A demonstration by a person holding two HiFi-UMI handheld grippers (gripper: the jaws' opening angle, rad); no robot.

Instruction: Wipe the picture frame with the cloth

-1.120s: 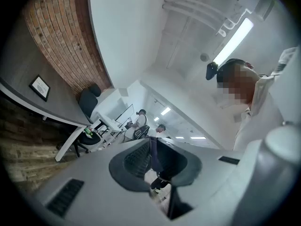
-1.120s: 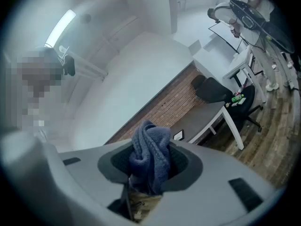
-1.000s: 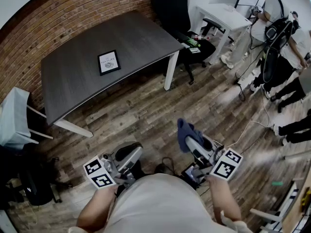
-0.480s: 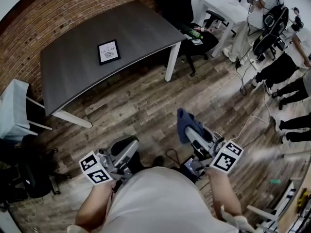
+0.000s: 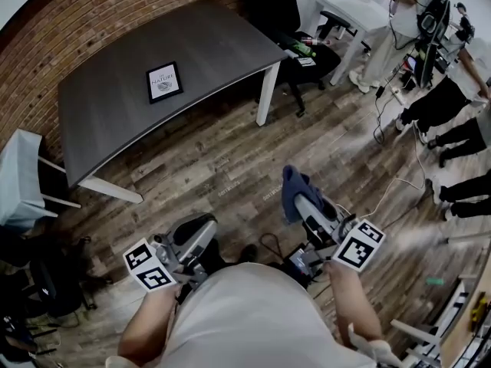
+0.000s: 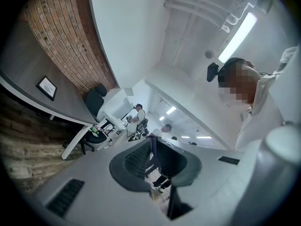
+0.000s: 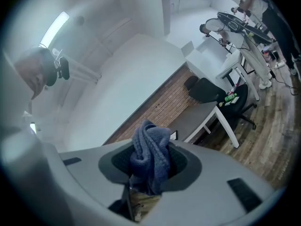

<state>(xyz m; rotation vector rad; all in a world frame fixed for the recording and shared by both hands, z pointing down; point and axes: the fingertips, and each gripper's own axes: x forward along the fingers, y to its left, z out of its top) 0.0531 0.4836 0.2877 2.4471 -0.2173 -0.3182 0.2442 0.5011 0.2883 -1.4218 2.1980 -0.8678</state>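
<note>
The black picture frame [image 5: 164, 82] lies flat on the dark grey table [image 5: 222, 48], far ahead of both grippers. My right gripper [image 5: 301, 203] is held level over the wooden floor, shut on a bunched blue cloth [image 5: 291, 190]. Its jaws have just been closing on that cloth, which sticks out past the tips [image 7: 150, 152]. My left gripper [image 5: 204, 227] is also held low by the person's body, its jaws shut with nothing between them [image 6: 151, 142]. The frame shows small in the left gripper view [image 6: 46, 87] and behind the cloth in the right gripper view [image 7: 174, 135].
A brick wall [image 5: 92, 18] runs behind the table. A black office chair [image 5: 272, 6] and a white desk [image 5: 357, 14] stand at the table's far right corner. People [image 5: 445, 106] and floor cables [image 5: 391, 194] are on the right. A pale covered chair [image 5: 19, 182] stands at left.
The head view has swung slightly, so the table sits a little further left. Both grippers hold their places, and the cloth stays in the right one.
</note>
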